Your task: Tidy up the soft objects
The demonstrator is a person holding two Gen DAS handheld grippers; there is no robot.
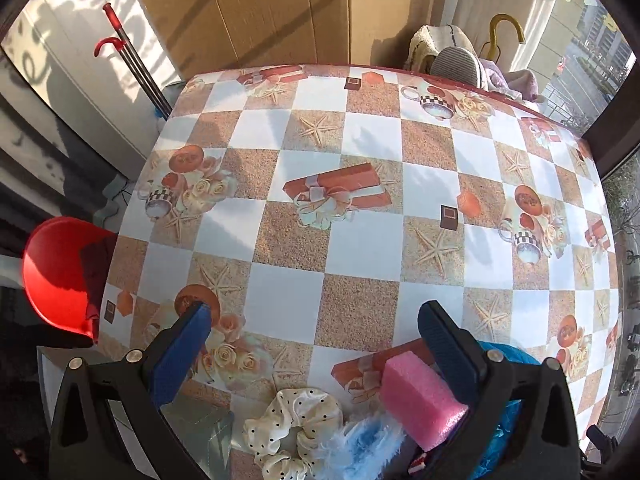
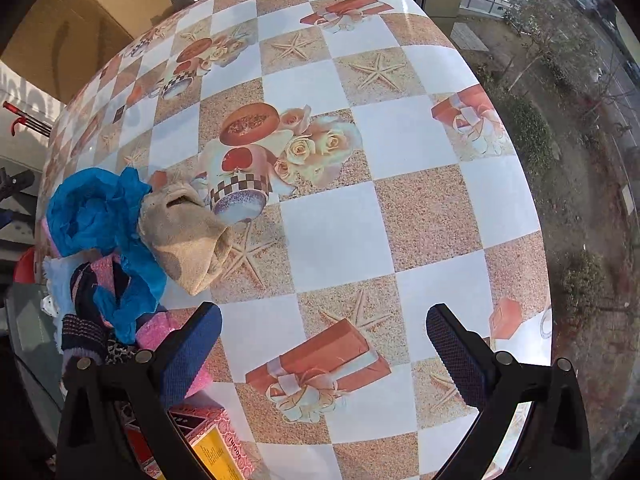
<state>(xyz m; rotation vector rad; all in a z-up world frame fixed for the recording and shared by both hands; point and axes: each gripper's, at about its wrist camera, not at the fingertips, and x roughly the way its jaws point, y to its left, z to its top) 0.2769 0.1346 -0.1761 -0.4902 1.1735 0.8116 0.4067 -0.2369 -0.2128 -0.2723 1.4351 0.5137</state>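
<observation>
— Left wrist view: what is your claw doing?

— My left gripper (image 1: 316, 344) hangs spread wide and empty above the checked tablecloth (image 1: 360, 248). Just below it lie a cream polka-dot scrunchie (image 1: 292, 424), a pale blue feathery tuft (image 1: 360, 448) and a pink foam block (image 1: 420, 400), which sits against my right-hand finger (touching or merely in front, I cannot tell). They cluster at the near edge, I judge, because that is the heap to be sorted.

— And the right wrist view?

— My right gripper (image 2: 324, 344) is likewise parted, holding nothing. The pile lies to its left: a crumpled blue cloth (image 2: 96, 212), a beige sock (image 2: 188, 236) draped against it, a dark knitted glove (image 2: 86, 328). A printed pink box (image 2: 208, 436) sits beneath my left-hand finger.
</observation>
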